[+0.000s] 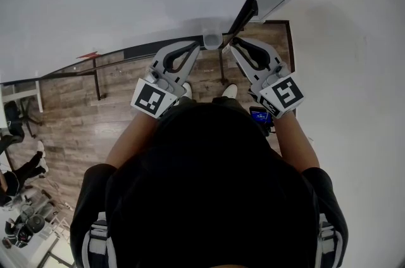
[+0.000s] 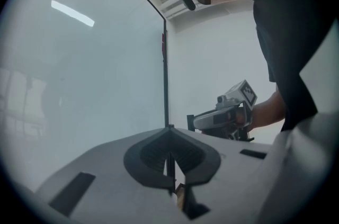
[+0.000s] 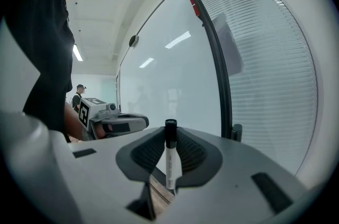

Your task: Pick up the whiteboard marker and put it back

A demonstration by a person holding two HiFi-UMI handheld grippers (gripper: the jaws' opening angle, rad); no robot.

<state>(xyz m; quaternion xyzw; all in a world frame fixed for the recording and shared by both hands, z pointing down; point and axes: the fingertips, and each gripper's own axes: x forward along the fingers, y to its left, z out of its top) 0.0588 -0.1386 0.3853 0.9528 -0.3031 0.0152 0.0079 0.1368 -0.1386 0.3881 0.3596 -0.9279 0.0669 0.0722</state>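
A whiteboard marker [image 3: 170, 159], white with a black cap, stands upright between the jaws of my right gripper [image 3: 170, 135], which is shut on it. Just beyond it is the whiteboard [image 3: 169, 69], with its black frame [image 3: 217, 59] at the right. In the head view my right gripper [image 1: 237, 44] and left gripper [image 1: 192, 47] point at the board's lower edge, on either side of a small grey holder [image 1: 213, 40]. I cannot make out the marker in that view. My left gripper [image 2: 169, 130] is shut with nothing in it, facing the whiteboard [image 2: 79, 74].
The board's black edge post [image 2: 165, 80] stands straight ahead of the left gripper. Window blinds [image 3: 265, 59] fill the right side past the frame. Wooden floor [image 1: 76, 121] lies below, with chairs and someone's legs [image 1: 25, 165] at far left. A person [image 3: 79, 93] stands far off.
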